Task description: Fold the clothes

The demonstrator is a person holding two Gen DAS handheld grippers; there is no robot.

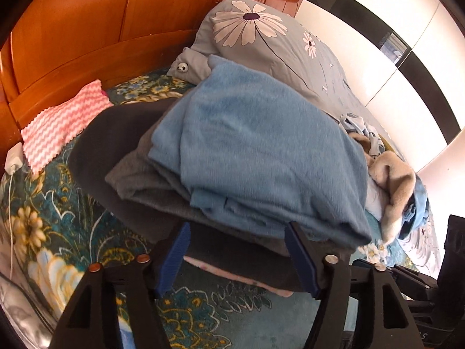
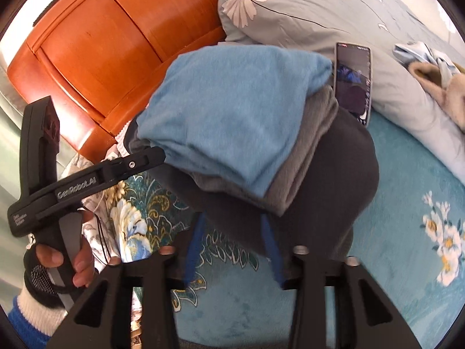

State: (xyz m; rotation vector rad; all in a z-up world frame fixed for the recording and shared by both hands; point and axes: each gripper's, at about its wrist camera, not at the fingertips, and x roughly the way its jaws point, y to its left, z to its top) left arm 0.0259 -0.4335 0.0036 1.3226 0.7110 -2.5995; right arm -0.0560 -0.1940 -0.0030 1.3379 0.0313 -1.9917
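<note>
A stack of folded clothes lies on the teal floral bedspread (image 2: 392, 192) just ahead of both pairs of fingers. On top is a fuzzy light-blue folded garment (image 1: 255, 151), under it a grey fleece garment (image 2: 302, 163), and at the bottom a dark charcoal garment (image 2: 328, 186).

The left gripper (image 1: 237, 254) has its blue-padded fingers (image 1: 171, 261) spread wide, one on each side of the near edge of the dark charcoal garment, with a clear gap between pads and cloth; nothing is pinched.

The right gripper (image 2: 234, 247) has its fingers moderately apart, and the dark garment's near edge reaches down between them; whether the pads touch it I cannot tell.

Beyond the fingertips rises an orange wooden headboard (image 1: 87, 29), with a grey flower-print quilt (image 1: 276, 40) to its right. A black smartphone (image 2: 353, 83) leans against the quilt beside the stack.
</note>
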